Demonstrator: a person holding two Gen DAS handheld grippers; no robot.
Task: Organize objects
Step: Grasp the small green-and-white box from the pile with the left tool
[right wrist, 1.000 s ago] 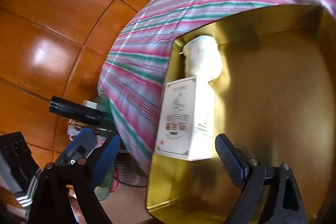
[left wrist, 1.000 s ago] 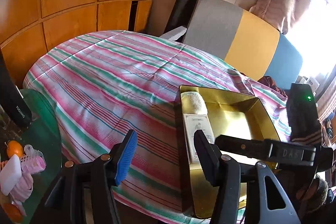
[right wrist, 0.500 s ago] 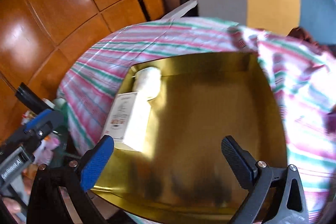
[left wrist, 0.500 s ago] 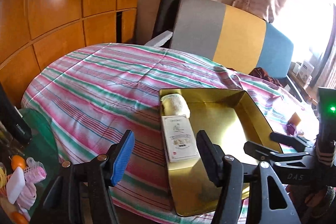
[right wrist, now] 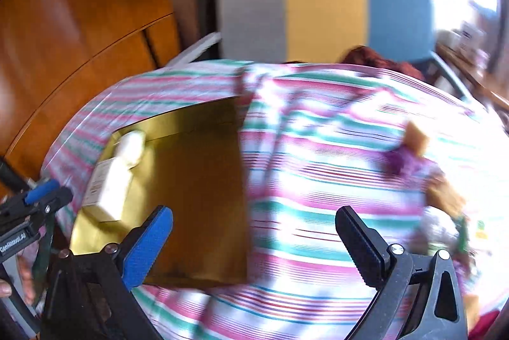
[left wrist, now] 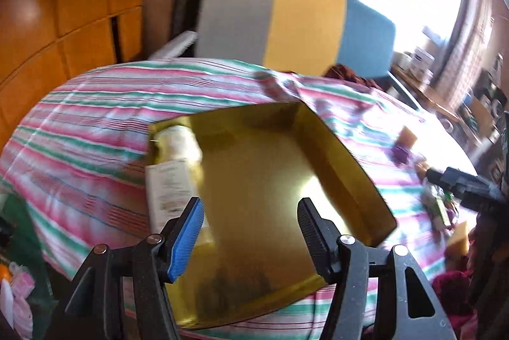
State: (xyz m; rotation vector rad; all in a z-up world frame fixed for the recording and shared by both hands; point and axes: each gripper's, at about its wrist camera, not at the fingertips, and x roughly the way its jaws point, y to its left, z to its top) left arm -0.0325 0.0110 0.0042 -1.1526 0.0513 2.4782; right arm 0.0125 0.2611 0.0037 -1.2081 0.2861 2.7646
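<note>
The gold tray [left wrist: 331, 155] sits on the striped bed [left wrist: 95, 117], filling the middle of the left view and the lower left of the right view. A white box [right wrist: 109, 184] and a pale roll [right wrist: 132, 145] already lie along its left wall. Both hand-held grippers are empty: the left one [left wrist: 248, 228] hangs over the tray with jaws partly apart, the right one [right wrist: 254, 241] spread wide above bare bedding. The step in hand looks like fetching another item. Small things, a tan block [right wrist: 416, 133] and a purple one [right wrist: 400, 158], lie at the right of the frame, blurred. Next, the right gripper would need to reach there and close on one.
</note>
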